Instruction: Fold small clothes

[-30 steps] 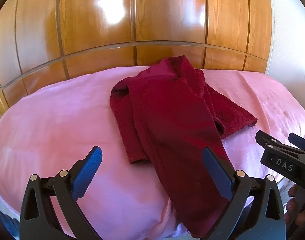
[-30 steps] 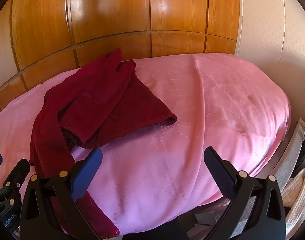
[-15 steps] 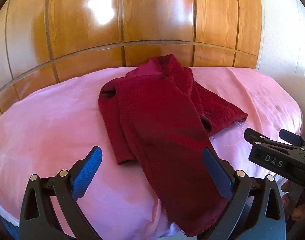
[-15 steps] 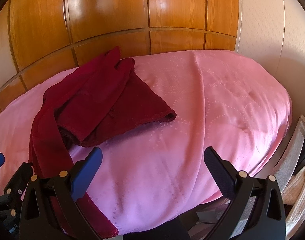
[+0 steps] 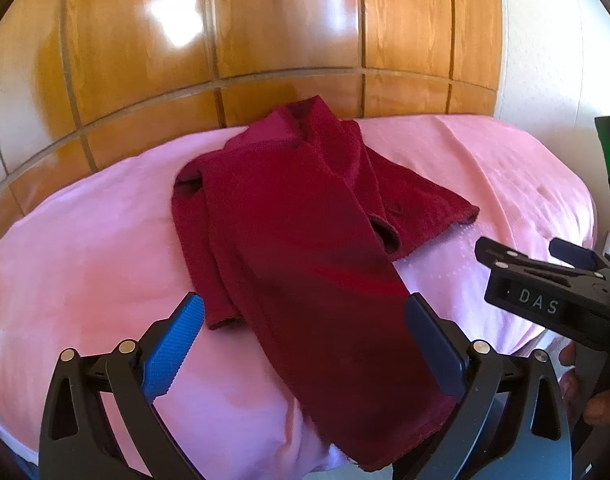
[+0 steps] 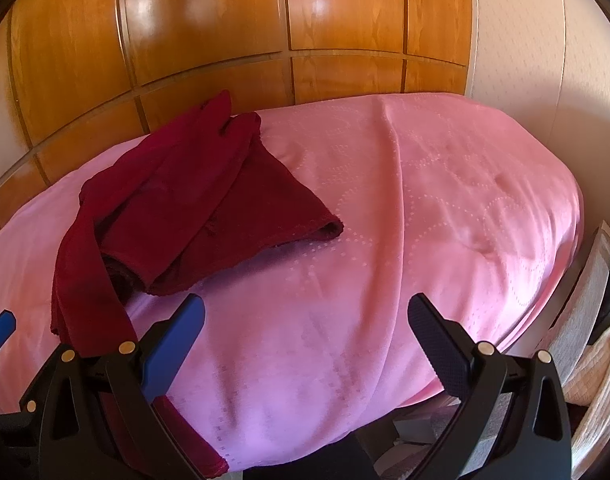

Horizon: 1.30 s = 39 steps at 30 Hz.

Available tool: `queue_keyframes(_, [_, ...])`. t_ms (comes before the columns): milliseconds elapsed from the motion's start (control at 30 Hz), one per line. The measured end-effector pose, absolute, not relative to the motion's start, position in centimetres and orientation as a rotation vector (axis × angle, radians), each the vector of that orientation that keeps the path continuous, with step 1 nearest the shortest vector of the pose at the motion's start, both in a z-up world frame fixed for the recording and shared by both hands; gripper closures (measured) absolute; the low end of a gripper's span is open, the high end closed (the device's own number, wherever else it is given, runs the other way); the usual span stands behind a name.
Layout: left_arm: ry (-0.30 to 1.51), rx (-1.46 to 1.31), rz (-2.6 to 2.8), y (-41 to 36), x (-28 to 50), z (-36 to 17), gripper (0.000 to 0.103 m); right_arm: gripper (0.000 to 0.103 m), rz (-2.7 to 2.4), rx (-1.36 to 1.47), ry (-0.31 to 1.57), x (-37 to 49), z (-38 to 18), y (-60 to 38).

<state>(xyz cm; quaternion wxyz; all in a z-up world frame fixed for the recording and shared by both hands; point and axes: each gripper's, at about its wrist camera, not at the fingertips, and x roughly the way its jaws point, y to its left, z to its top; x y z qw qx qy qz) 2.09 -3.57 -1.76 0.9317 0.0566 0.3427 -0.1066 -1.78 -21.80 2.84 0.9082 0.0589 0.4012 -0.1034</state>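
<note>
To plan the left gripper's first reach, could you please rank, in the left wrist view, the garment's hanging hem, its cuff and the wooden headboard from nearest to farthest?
From the left gripper:
1. Hanging hem, lowest in view, draped over the bed's near edge towards the right finger.
2. Cuff, just beyond the left finger.
3. Wooden headboard, behind the bed, farthest.

One dark red garment (image 5: 305,248) – one pink bed (image 5: 85,260) – two hand-held grippers, left (image 5: 301,344), right (image 6: 305,344).
</note>
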Motion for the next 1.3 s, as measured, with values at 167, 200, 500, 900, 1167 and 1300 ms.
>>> queue_keyframes(167, [0.717,0.158,-0.355,-5.8,2.1,-1.5,0.004,0.002,-0.24,0.133,0.818,-1.4,3.3,-23.3])
queue_keyframes(200, [0.714,0.189,-0.378,-6.6,2.1,-1.6,0.005,0.002,-0.252,0.14,0.813,-1.3,3.4,-23.8])
queue_keyframes(500, [0.888,0.222,-0.433,-7.9,4.0,-6.6,0.103,0.002,-0.181,0.188,0.803,-0.2,4.4,-25.3])
queue_keyframes(900, [0.713,-0.219,-0.157,10.5,6.6,0.7,0.103,0.023,0.223,0.343,0.917,5.3,4.2,-20.8])
queue_keyframes(1167, [0.688,-0.274,0.265,23.8,13.9,1.5,0.103,0.028,0.4,0.174,0.998,9.1,2.5,-12.5])
queue_keyframes(1300, [0.666,-0.122,0.391,24.9,16.2,2.2,0.103,0.083,0.359,0.036,1.023,10.5,1.0,-10.5])
